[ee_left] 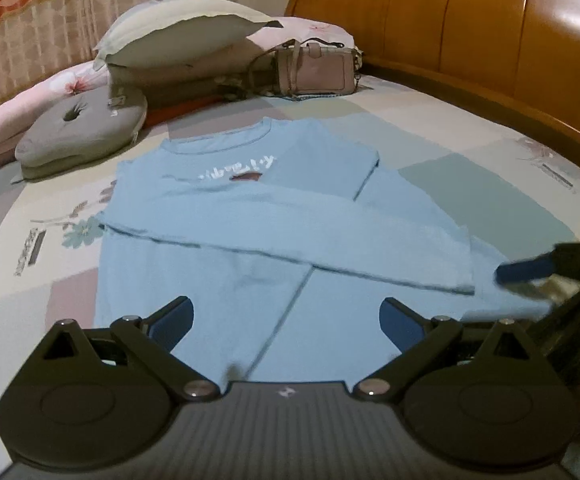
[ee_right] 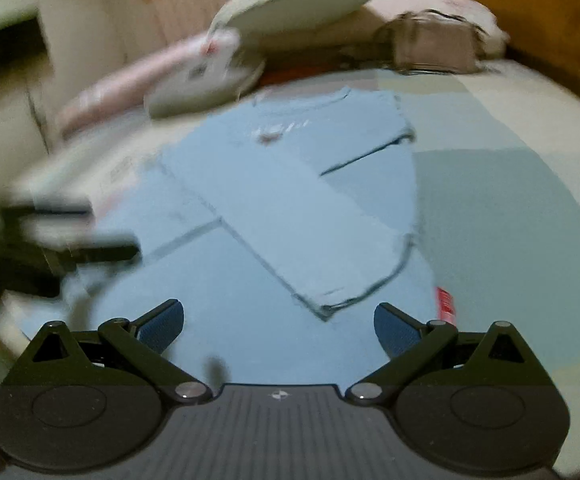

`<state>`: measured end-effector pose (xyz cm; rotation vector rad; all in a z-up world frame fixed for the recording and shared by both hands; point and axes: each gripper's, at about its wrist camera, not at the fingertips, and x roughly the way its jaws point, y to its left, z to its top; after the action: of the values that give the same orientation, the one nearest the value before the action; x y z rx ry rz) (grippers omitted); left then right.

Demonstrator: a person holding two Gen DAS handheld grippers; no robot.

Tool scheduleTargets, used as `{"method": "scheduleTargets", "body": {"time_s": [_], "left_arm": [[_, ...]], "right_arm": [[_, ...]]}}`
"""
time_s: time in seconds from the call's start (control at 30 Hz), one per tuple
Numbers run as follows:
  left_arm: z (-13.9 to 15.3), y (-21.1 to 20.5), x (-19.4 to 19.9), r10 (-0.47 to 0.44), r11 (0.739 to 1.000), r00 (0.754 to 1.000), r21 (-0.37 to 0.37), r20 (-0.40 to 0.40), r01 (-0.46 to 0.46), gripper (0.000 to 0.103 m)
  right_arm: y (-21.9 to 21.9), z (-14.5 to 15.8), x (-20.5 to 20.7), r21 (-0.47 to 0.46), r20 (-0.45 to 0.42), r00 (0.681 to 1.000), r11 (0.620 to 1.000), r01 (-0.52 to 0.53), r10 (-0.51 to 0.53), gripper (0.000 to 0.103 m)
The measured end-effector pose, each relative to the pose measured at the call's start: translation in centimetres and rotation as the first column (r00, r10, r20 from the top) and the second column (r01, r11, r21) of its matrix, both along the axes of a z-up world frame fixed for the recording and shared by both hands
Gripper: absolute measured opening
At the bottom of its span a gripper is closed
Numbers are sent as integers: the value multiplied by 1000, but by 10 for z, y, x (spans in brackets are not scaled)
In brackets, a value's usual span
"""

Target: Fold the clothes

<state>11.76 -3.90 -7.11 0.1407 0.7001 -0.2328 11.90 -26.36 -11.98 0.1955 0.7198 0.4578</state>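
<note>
The left gripper (ee_left: 286, 320) and right gripper (ee_right: 278, 325) both hang spread wide and empty over the light blue long-sleeved shirt (ee_left: 226, 216), lying flat on the patchwork bedspread (ee_left: 469, 168) with one sleeve (ee_left: 329, 236) folded across. Beyond sit a grey cushion (ee_left: 86, 132) and pink handbag (ee_left: 317, 68).

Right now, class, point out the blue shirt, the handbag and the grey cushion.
blue shirt (ee_left: 226, 200): left wrist view, on the folded sleeve across the chest.
handbag (ee_left: 317, 69): left wrist view, on its front panel.
grey cushion (ee_left: 90, 124): left wrist view, on its top.
</note>
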Motion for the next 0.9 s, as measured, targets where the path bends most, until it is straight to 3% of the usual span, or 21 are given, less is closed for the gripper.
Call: {"method": "scheduleTargets", "body": {"time_s": [0.07, 0.17, 0.33, 0.37, 0.47, 0.57, 0.63, 0.67, 0.73, 0.77, 0.87, 0.9], "left_arm": [[-9, -3, -2, -23, 1000, 1000, -14, -8, 23, 99], [-20, -4, -1, -63, 997, 998, -37, 1, 63, 99], [-46, 10, 5, -97, 982, 995, -162, 18, 99, 99], [-50, 12, 4, -108, 980, 994, -166, 34, 112, 100], [-54, 8, -2, -153, 980, 986, -118, 70, 160, 102], [-54, 4, -4, -173, 980, 982, -87, 81, 180, 102], [-53, 6, -4, -171, 979, 982, -96, 79, 178, 102], [-53, 7, -4, -169, 979, 982, -100, 79, 177, 102], [-51, 8, -6, -164, 980, 984, -105, 75, 171, 102], [-49, 9, -7, -159, 981, 985, -104, 71, 166, 102], [-47, 11, -9, -154, 982, 986, -99, 58, 159, 102], [-46, 12, -10, -153, 983, 987, -97, 54, 157, 102]], "right_arm": [[-24, 4, 1, 86, -1, 999, 996, 36, -36, 103], [-48, 7, 10, 133, -2, 996, 987, 93, -94, 103], [-79, 2, 43, 125, -43, 979, 971, 202, -198, 59], [-83, 1, 49, 115, -50, 974, 968, 225, -221, 56], [-84, -1, 66, 64, -51, 963, 962, 267, -264, 56], [-64, -1, 77, -13, -31, 973, 973, 229, -229, 57], [-44, -4, 82, -123, -17, 977, 970, 208, -212, 57], [-35, -6, 81, -229, 23, 974, 947, 223, -224, 56], [-17, -10, 79, -430, 104, 967, 866, 256, -234, 71], [-11, -11, 78, -497, 132, 962, 824, 274, -240, 71], [-20, -2, 67, -471, 106, 948, 824, 314, -301, 71], [-24, 3, 58, -405, 82, 953, 864, 299, -291, 72]]}}
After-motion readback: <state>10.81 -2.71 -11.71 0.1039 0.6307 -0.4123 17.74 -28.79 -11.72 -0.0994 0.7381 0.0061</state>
